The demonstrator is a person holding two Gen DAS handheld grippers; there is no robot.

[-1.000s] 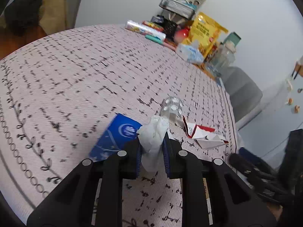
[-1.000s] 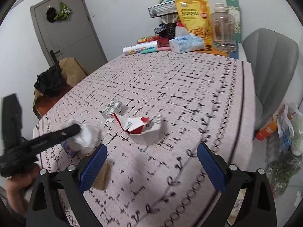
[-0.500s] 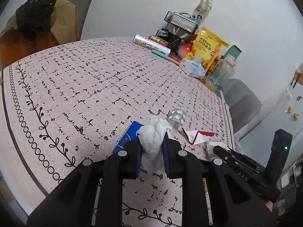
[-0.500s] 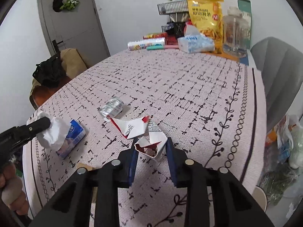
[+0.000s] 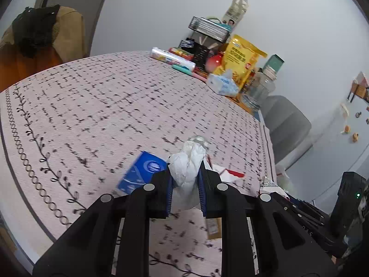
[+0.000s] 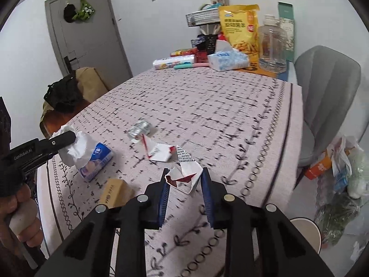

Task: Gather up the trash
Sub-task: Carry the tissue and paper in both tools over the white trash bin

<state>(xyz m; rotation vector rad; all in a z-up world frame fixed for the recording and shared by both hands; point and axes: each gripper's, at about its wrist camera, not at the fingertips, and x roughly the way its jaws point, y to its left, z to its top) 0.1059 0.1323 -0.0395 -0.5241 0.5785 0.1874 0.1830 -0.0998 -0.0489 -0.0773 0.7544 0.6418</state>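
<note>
Pinching a crumpled white tissue (image 5: 188, 170) in my left gripper (image 5: 185, 184), lifted above the table (image 5: 92, 106). Right gripper (image 6: 185, 184) is clamped on a torn red-and-white carton (image 6: 186, 175) near the table edge. Foil blister pack (image 6: 139, 129), blue tissue pack (image 6: 96, 161) and another carton scrap (image 6: 160, 153) lie on the cloth.
</note>
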